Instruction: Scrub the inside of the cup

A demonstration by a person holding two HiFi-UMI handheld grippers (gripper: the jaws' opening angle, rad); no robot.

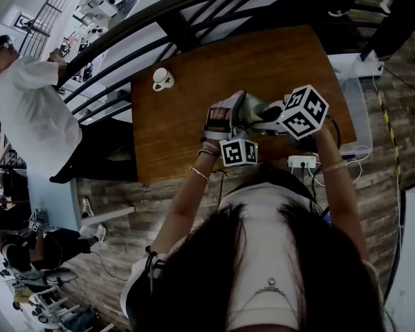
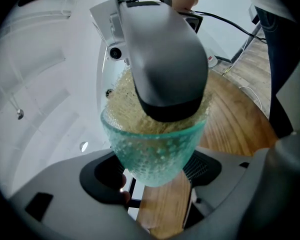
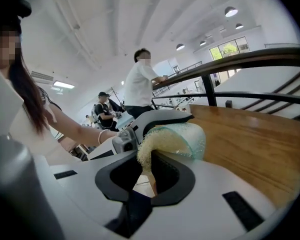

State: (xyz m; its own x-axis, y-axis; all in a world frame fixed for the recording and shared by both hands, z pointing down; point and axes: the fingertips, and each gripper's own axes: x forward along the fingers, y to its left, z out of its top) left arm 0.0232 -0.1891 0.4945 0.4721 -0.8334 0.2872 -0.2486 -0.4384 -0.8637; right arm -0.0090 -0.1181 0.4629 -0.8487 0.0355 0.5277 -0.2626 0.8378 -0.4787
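My left gripper (image 2: 154, 174) had its jaws pressed against opposite sides of the translucent green pebbled-glass cup (image 2: 140, 149), clamping it low on the body. This left the rim and the whole interior free for the tool. The cup was held in the air above the brown wooden tabletop (image 1: 194, 116), close in front of my chest, and tipped so that its mouth faced my other hand. My right gripper (image 3: 149, 176) had its jaws nearly together, pinching the pale yellow mesh scrubbing pad (image 3: 157, 144) by one end. The loose bulk of the pad projected forward into the cup mouth and lay against the inner wall. One right jaw reached over the rim with the pad. I judged that this opposed arrangement let one hand steady the cup while the other worked the pad. A small white mug (image 1: 162, 79) stood well apart at the far edge of the tabletop.
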